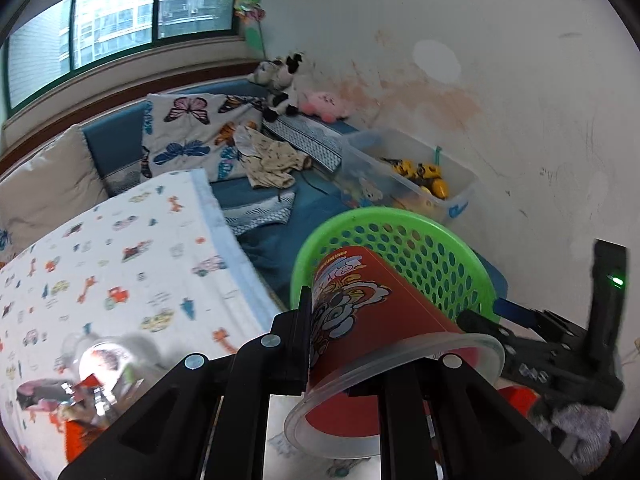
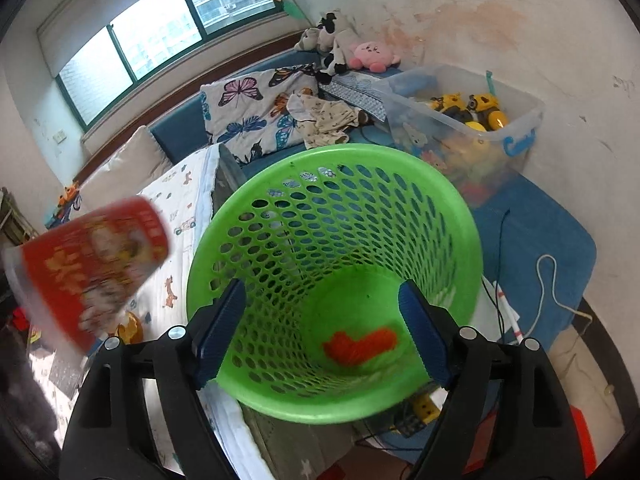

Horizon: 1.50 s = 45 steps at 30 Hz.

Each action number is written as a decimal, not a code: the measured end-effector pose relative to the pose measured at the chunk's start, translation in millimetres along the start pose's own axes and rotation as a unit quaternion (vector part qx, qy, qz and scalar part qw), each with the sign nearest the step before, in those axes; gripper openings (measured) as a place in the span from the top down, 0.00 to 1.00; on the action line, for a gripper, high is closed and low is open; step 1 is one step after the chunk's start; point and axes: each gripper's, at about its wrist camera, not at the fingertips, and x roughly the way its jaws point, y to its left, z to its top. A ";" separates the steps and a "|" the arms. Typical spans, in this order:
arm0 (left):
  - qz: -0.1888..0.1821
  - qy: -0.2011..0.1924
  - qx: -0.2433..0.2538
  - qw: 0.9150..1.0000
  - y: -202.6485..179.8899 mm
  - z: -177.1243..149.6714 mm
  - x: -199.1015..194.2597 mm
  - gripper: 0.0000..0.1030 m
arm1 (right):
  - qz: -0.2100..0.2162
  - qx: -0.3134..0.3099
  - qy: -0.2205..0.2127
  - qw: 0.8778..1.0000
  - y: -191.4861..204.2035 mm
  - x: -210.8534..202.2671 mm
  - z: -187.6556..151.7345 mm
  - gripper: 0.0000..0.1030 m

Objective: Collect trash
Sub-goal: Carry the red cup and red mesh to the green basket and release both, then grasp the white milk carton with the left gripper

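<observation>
Now we see the left gripper (image 1: 340,344) with jaws clamped on the red cup (image 1: 372,320), just beside the green basket (image 2: 452,216); the right gripper (image 2: 326,336) holds its jaws apart above the basket, empty.

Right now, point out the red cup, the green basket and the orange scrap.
red cup (image 1: 372,320), left wrist view, printed side.
green basket (image 2: 340,160), right wrist view, far rim.
orange scrap (image 2: 360,346), right wrist view, its middle.
</observation>
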 end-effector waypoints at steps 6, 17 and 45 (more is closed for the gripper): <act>-0.009 0.041 0.019 0.999 -23.4 0.0 39.3 0.89 | 0.002 0.012 -0.001 1.000 -11.7 -9.0 -10.0 0.22; -0.021 0.053 0.030 0.998 -37.0 -3.5 55.8 0.52 | 0.005 0.025 -0.013 1.000 -20.8 -21.3 -15.5 0.22; 0.008 -0.025 -0.015 1.000 65.6 -80.4 -87.7 0.30 | 0.050 -0.027 -0.038 0.998 55.9 -54.6 -53.2 0.18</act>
